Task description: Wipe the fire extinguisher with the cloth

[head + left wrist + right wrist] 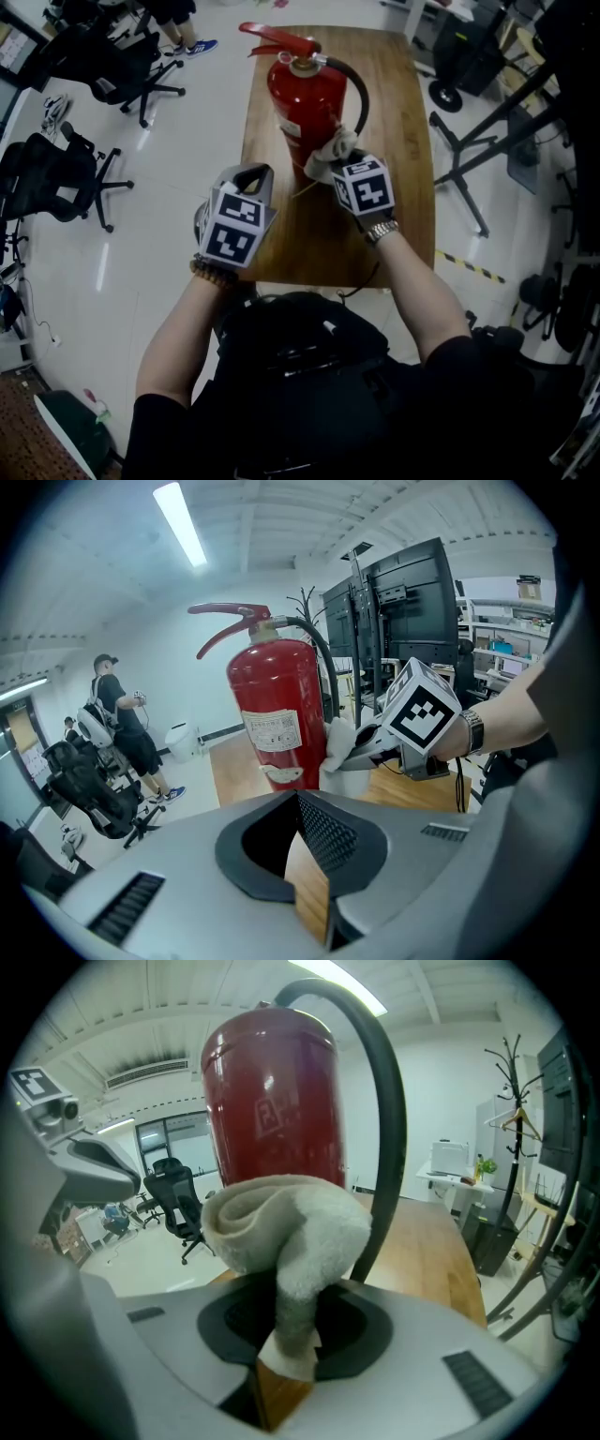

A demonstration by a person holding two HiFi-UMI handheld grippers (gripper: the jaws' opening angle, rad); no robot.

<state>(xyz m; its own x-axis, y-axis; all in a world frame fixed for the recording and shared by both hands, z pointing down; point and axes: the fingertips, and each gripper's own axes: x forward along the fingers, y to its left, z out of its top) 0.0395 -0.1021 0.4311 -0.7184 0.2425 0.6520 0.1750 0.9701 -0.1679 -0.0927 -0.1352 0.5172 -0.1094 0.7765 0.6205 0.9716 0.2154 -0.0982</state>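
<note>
Starting nearest: the left gripper point(253, 176) is held low over the near-left edge of the worktop point(403, 216). Its jaws are clenched together on nothing and it is apart from the cylinder, probably parked so the wiping side is left free. The right gripper point(345, 157) is set just ahead, its jaws clamped on a folded white cloth point(281, 1227). The bunched end is pushed out past the jaws so that fabric, not metal, meets the paint. The cloth is pressed to the lower right side of the red fire extinguisher point(305, 98), just beside its black hose point(362, 94). The extinguisher is stood upright mid-worktop and unheld, so light pressure is judged safest against tipping. The wipe is judged under way, at the lower body. Office chairs point(141, 75) are seen beyond on the floor.
</note>
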